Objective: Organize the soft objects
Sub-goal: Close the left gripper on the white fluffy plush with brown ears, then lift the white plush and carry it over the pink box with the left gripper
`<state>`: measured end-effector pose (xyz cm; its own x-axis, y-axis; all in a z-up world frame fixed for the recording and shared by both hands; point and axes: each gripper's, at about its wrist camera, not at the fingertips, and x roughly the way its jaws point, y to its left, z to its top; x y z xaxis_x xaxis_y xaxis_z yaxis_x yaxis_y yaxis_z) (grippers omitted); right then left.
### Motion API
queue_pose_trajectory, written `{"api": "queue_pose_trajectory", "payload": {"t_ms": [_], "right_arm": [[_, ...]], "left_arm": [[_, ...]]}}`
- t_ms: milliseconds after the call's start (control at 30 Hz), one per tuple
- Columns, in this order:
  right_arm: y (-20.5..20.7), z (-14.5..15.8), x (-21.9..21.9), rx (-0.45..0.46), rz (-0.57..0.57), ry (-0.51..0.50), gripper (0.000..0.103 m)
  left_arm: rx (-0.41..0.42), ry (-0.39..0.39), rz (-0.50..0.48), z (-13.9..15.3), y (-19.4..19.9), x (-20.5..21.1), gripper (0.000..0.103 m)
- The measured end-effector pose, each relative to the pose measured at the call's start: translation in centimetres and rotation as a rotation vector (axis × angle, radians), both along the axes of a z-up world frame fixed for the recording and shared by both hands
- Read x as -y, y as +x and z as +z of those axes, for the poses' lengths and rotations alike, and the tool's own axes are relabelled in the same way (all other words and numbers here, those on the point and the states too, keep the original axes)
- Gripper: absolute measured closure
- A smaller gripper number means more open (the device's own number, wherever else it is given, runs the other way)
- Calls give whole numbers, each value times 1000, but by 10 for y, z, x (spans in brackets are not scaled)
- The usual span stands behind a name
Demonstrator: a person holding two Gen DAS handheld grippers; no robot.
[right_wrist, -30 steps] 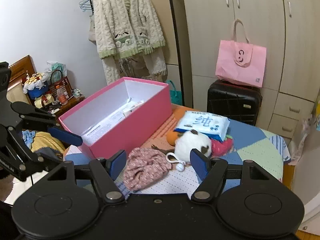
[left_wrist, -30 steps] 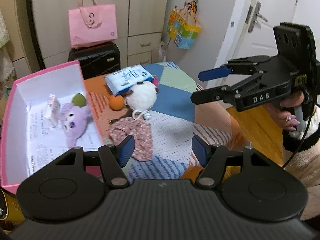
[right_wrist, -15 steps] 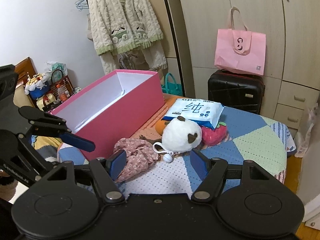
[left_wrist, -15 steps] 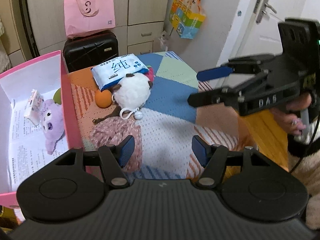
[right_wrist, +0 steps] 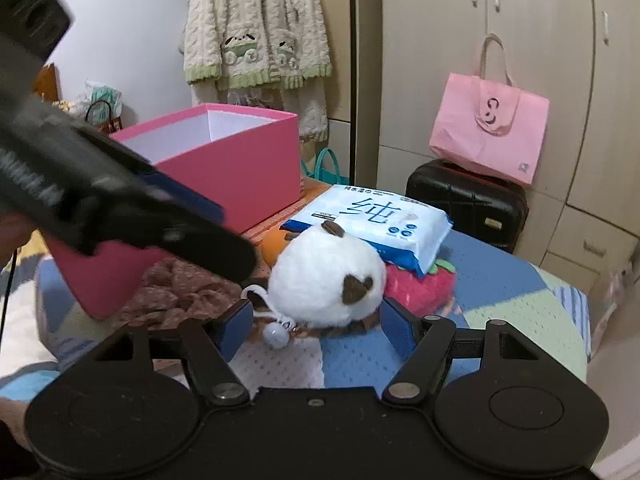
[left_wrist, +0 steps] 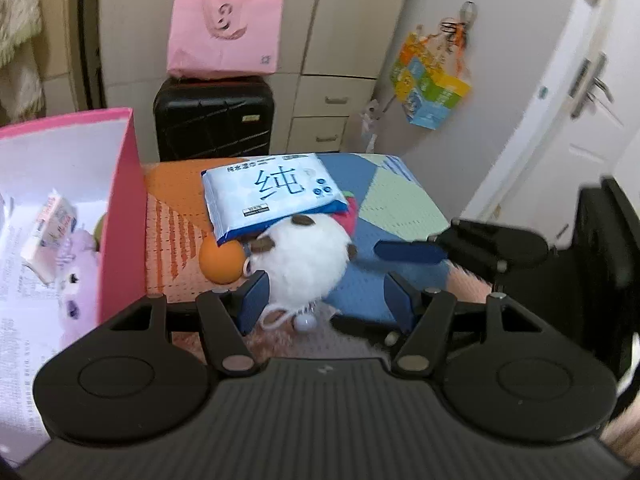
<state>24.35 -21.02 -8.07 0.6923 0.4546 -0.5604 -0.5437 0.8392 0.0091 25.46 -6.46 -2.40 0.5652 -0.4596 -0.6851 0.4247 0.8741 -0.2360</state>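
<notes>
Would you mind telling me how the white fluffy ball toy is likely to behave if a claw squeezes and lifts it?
The white fluffy ball toy looks plush, so it will probably squash rather than resist. Being round, it may roll if nudged. The wipes pack seems to lean on it and could slump once it is lifted; its looped cord will likely dangle.
</notes>
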Motion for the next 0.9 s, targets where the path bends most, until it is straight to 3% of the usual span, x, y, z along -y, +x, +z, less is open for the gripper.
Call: {"api": "queue_pose_trajectory", "payload": {"t_ms": [333,667,900], "right_arm": [[21,-13,-10,53,-7,-6,28],[27,-25,-19,60,-12,-13,22],[26,-34,-29,67,-27,-48,22]], "left_arm": [[-23,-25,94,-31,31,9,41],[-45,-14,93,-50,37,15,39],[-14,18,89,-55,30,20,41]]}}
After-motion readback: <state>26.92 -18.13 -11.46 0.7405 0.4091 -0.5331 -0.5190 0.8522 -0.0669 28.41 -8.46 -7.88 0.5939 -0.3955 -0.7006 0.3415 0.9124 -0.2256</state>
